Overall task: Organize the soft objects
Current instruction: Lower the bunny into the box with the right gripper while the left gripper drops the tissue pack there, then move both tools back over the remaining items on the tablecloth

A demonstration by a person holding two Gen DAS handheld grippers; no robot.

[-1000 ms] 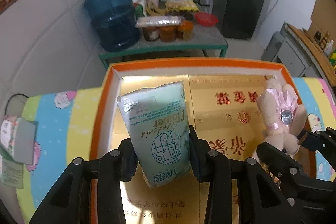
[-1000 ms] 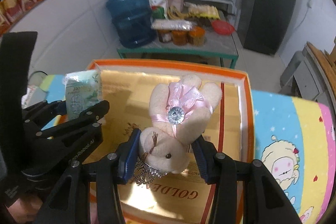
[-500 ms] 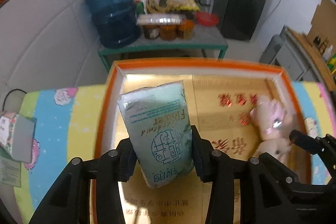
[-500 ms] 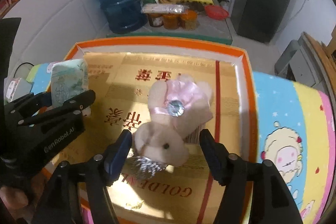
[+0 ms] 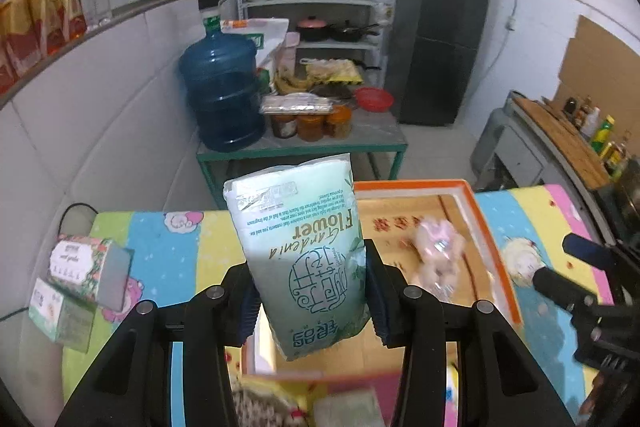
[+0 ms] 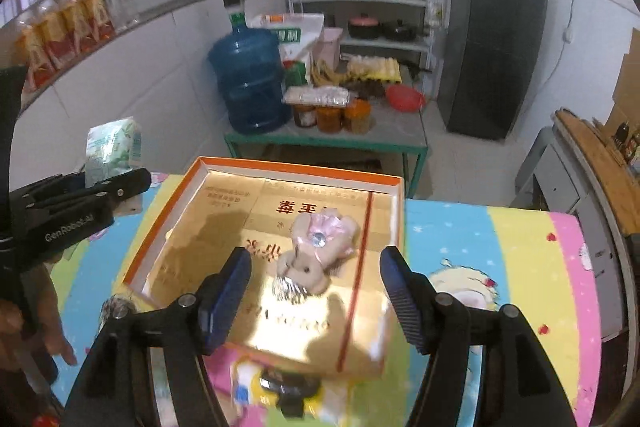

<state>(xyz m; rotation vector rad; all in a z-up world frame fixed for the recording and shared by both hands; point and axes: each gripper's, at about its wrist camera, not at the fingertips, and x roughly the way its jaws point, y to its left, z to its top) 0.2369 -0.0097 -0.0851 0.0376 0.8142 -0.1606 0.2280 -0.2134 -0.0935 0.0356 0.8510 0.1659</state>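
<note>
The right tongs (image 6: 314, 301) stand wide open and empty above the near edge of the box (image 6: 298, 177). The bunny (image 6: 316, 255) lies just beyond them on the box's gold floor, toward its right wall. The left tongs (image 5: 312, 297) grip the tissue pack (image 5: 304, 247) upright, long axis vertical, over the box's near left corner; the drop spot lies forward and right.

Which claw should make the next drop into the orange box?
Left. The left claw already grips the tissue pack near the orange box. The right claw is open and empty; the plush bunny lies inside.
</note>
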